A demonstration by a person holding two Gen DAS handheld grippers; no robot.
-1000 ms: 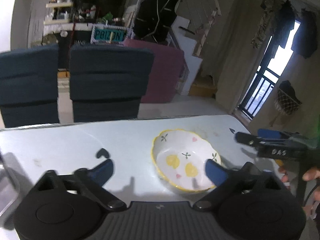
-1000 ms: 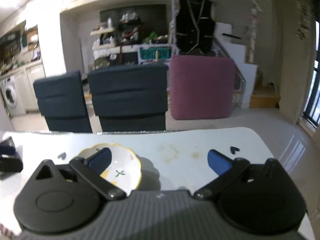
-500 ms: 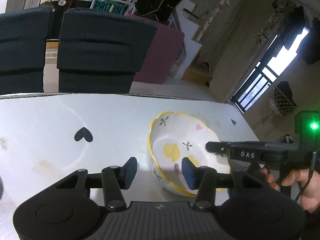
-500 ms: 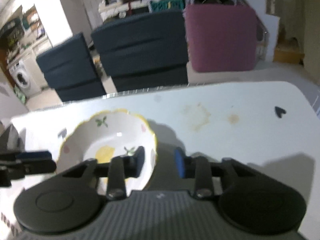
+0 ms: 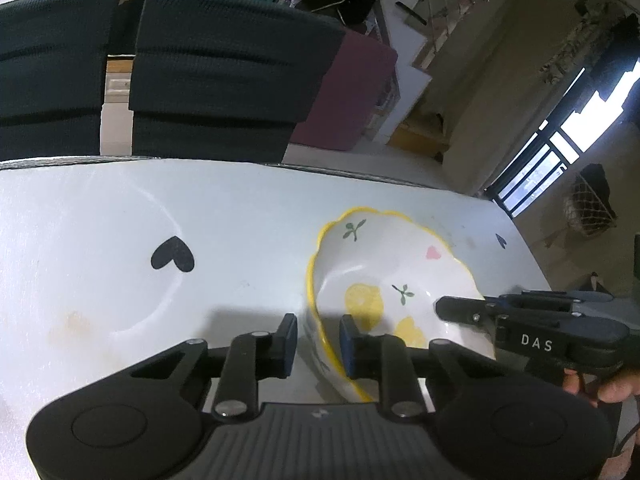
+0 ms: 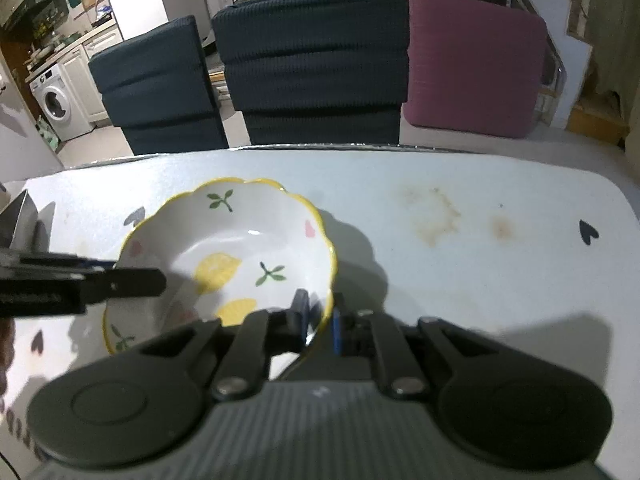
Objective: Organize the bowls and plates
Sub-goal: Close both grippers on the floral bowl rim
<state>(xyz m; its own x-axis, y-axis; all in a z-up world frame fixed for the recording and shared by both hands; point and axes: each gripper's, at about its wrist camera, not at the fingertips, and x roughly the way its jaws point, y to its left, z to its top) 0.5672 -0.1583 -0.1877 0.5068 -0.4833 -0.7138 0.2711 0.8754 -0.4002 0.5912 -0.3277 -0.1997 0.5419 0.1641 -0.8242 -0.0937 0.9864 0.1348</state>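
Left wrist view puts my left gripper (image 5: 318, 338) down at the near-left rim of the bowl (image 5: 394, 280), one blue pad outside the scalloped yellow edge and one inside. Its jaws are narrow and closing, with a sliver of space visible between the pads and the wall. The bowl, white with lemons and green sprigs painted inside, sits on the white table (image 5: 224, 216), which carries black heart marks. From the right wrist view, my right gripper (image 6: 318, 324) straddles the bowl's (image 6: 240, 240) near-right rim, jaws closing tight, and the pads look pressed onto the wall. Each gripper appears in the other's view, on the opposite side of the bowl. Two dark blue chairs (image 6: 312, 64) stand behind the table.
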